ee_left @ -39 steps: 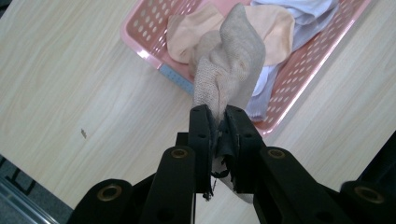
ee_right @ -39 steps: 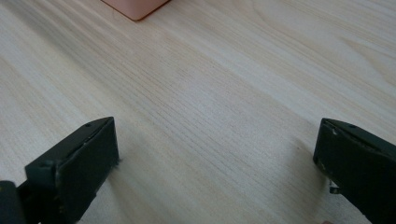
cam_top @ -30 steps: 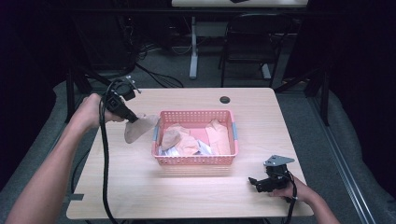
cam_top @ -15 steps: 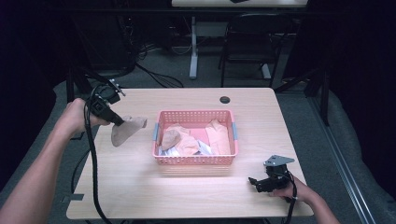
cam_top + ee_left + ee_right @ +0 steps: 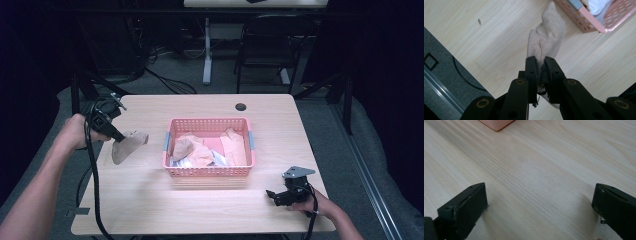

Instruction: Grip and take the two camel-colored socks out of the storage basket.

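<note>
Left gripper (image 5: 116, 137) clenched on a beige sock (image 5: 127, 146), held low over the desk (image 5: 150, 200) left of the pink basket (image 5: 210, 171). Right gripper (image 5: 274, 196) released, resting near the front edge. Judged: one sock removed, not yet laid down; more clothes (image 5: 200, 152) remain inside the basket.

The room was dark all around, and light from above fell mostly on the table (image 5: 200, 210) — it looked bright and pale. The high view was a bit soft and grainy, with small shadows under the basket (image 5: 207, 172). Both gripper views were sharp on the wood, while the close black jaws looked blurry.
</note>
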The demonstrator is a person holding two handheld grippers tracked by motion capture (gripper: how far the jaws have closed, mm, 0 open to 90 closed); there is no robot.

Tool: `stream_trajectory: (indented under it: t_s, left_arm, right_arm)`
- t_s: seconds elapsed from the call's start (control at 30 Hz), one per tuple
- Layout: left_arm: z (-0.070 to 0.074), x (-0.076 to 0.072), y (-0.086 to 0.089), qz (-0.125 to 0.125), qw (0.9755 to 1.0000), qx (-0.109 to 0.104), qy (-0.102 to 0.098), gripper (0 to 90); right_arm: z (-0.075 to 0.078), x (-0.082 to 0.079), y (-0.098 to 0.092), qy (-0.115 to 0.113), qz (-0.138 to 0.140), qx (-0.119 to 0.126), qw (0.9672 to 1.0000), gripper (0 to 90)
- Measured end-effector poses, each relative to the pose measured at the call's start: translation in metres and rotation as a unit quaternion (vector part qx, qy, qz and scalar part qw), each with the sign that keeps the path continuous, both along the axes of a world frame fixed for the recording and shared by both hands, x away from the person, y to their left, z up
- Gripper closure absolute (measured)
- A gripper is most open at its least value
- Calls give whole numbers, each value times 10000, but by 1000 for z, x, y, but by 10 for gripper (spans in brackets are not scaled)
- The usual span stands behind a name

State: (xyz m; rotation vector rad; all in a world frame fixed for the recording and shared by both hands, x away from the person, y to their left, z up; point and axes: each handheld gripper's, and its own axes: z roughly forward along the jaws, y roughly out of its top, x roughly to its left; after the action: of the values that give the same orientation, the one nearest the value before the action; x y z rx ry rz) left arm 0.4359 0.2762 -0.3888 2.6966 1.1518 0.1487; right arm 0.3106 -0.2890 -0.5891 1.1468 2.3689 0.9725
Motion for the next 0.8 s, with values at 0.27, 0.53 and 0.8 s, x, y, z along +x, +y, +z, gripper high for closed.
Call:
stream_trajectory:
  t_s: [0.27,0.53,0.8]
  left_arm:
    - [-29,7,8,268,9994,135,146,814]
    - [-53,11,11,426,9984,332,178,813]
    - [-86,16,17,586,9971,268,398,813]
  right_arm:
    - [0,0,0,-3,-5,0,10000,0]
    - [0,0,0,-1,-2,-11,10000,0]
    - [0,0,0,-3,-5,2,10000,0]
